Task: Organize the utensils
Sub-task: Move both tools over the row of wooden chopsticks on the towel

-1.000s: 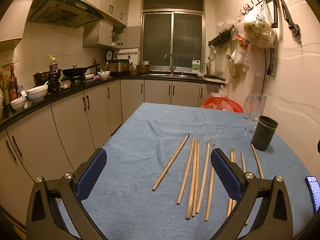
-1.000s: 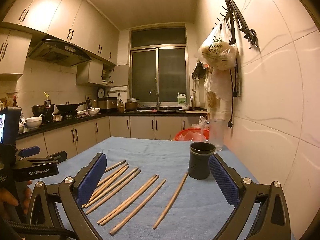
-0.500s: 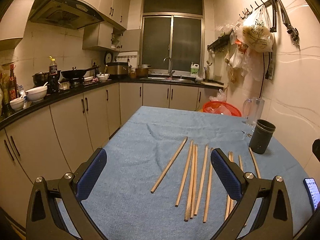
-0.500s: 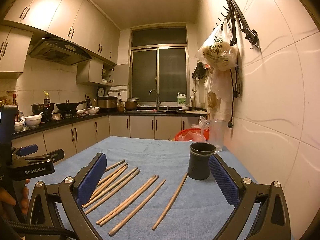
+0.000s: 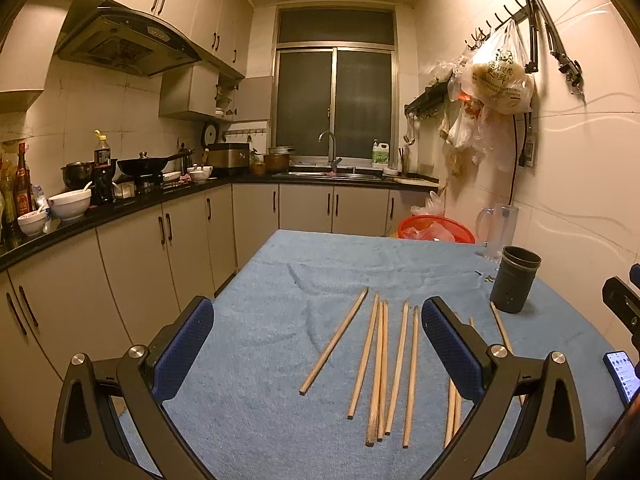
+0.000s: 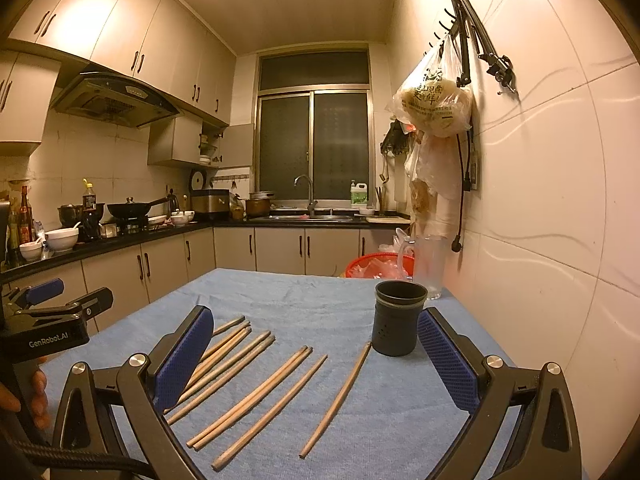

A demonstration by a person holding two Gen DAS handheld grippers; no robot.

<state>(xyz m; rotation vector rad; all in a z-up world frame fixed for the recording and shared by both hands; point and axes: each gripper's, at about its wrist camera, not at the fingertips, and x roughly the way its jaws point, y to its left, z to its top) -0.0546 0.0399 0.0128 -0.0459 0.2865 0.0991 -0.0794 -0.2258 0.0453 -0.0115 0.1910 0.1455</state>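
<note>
Several wooden chopsticks (image 5: pixel 380 356) lie loose and roughly parallel on the blue cloth of the table (image 5: pixel 260 320); they also show in the right wrist view (image 6: pixel 256 384). A dark grey cylindrical holder (image 5: pixel 514 278) stands upright at the right side of the table, just past the chopsticks; in the right wrist view the holder (image 6: pixel 398 322) is empty at its mouth. My left gripper (image 5: pixel 316 344) is open and empty, held above the near end of the chopsticks. My right gripper (image 6: pixel 312 352) is open and empty, with the holder just inside its right finger.
A clear glass jug (image 6: pixel 428 264) and a red basket (image 6: pixel 376 266) stand behind the holder near the tiled wall. A phone (image 5: pixel 622 374) lies at the table's right edge. Kitchen cabinets and a cluttered counter (image 5: pixel 80 216) run along the left.
Both grippers have drifted slightly; the left view has tilted up a little so the chopsticks sit lower in frame. Nothing has been taken hold of.
</note>
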